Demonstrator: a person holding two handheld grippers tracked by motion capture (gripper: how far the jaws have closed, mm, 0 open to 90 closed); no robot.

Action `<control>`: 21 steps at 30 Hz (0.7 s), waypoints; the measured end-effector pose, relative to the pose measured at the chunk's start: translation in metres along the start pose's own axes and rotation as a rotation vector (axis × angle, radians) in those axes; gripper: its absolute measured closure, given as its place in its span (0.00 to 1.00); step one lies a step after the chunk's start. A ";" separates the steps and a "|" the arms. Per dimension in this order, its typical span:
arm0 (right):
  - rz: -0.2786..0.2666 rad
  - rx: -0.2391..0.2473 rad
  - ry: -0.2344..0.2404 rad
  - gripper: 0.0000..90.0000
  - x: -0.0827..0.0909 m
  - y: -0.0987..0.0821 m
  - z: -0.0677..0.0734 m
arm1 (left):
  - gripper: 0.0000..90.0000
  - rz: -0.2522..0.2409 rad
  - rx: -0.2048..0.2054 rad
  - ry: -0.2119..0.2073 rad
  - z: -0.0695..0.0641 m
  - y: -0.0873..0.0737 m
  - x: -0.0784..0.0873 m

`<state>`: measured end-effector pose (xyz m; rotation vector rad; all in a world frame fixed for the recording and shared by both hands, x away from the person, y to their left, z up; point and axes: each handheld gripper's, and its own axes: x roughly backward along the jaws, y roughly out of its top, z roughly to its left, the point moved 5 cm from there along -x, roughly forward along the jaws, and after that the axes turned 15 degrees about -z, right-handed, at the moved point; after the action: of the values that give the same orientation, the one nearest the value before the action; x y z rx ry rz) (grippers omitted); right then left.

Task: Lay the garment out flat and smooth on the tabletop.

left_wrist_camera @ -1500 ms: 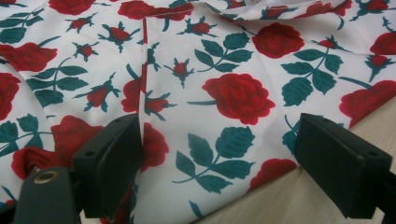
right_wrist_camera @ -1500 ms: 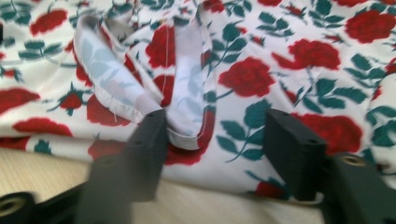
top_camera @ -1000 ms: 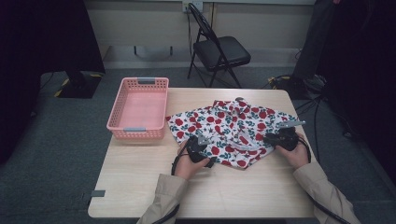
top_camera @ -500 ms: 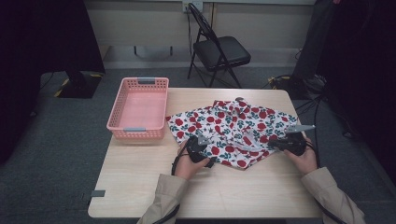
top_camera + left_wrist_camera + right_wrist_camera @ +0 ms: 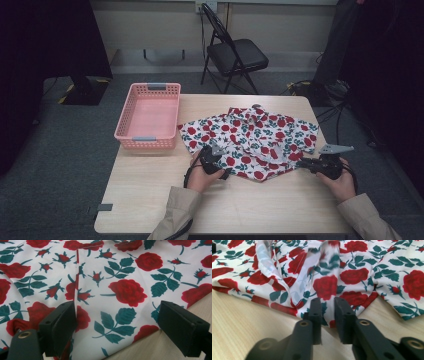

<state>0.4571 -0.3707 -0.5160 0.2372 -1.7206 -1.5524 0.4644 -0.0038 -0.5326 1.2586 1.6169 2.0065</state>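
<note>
The rose-print garment lies spread across the middle of the wooden table, white cloth with red roses and green leaves, rumpled toward its far side. The left gripper sits at the garment's near edge, and in the left gripper view its jaws stand wide apart over the cloth, one pad beside a seam, the other over the hem where the tabletop begins; nothing is pinched between them. Over on the other side, the right gripper is at the garment's right-hand near corner. In the right gripper view its jaws stand narrow, having just been opening a little, and a blurred fold of the printed cloth rises just above the gap. A strip of fabric seems to run down between the pads, though the blur makes it hard to say whether they press on it. A pink basket rests on the table's far left corner, well apart from the garment's main spread. A black folding chair stands beyond the table.
</note>
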 end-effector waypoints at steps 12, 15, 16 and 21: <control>-0.022 0.004 -0.071 0.71 -0.047 0.028 -0.008 | 0.16 0.000 0.000 0.000 0.000 0.000 0.000; -0.022 -0.009 -0.074 0.72 -0.057 0.033 -0.011 | 0.16 0.000 0.000 0.000 0.000 0.000 0.000; -0.019 -0.013 -0.067 0.73 -0.061 0.034 -0.011 | 0.16 0.000 0.000 0.000 0.000 0.000 0.000; 0.009 -0.026 -0.058 0.77 -0.075 0.034 -0.009 | 0.16 0.000 0.000 0.000 0.000 0.000 0.000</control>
<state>0.5250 -0.3237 -0.5175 0.1727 -1.7429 -1.5877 0.4644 -0.0038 -0.5326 1.2589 1.6170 2.0067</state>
